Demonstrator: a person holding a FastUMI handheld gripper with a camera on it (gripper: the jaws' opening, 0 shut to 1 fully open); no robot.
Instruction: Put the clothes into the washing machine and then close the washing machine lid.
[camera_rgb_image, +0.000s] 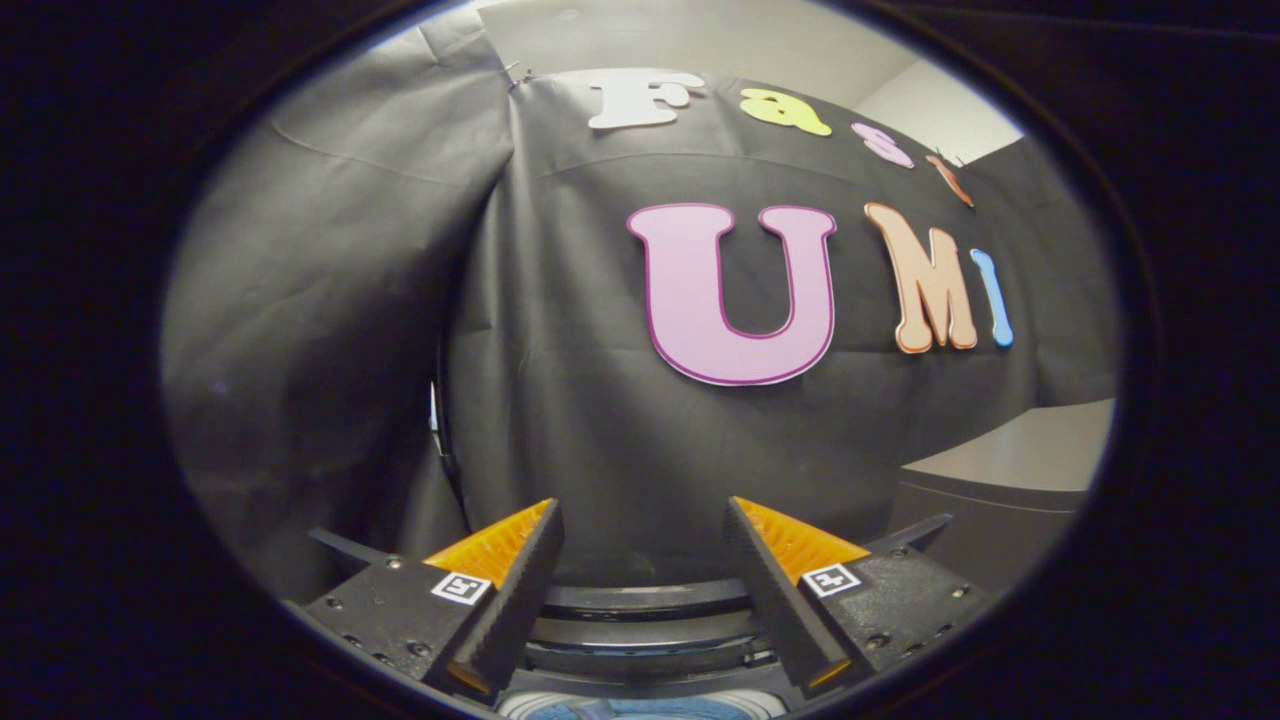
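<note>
The fingers (644, 520) stand apart with nothing between them, held high and aimed at the booth's cloth wall (600, 400) rather than down at the work. Just below and between them runs a dark curved rim, which I take to be the back edge of the washer (645, 600). Under it a sliver of pale ring and something blue (640, 709) peeps out, possibly clothes already in the tub, though too little shows to be sure.

The chief risk is working blind: with the camera tipped this high, reaching down for the lid or a garment could mean striking the rim, or pinching cloth against it. If any clothing hangs over the edge, the lid might trap it.

The lid cannot be made out, so whether it is up or down is unclear. A grey worktop (1020, 455) sits off to the right, cut short.
</note>
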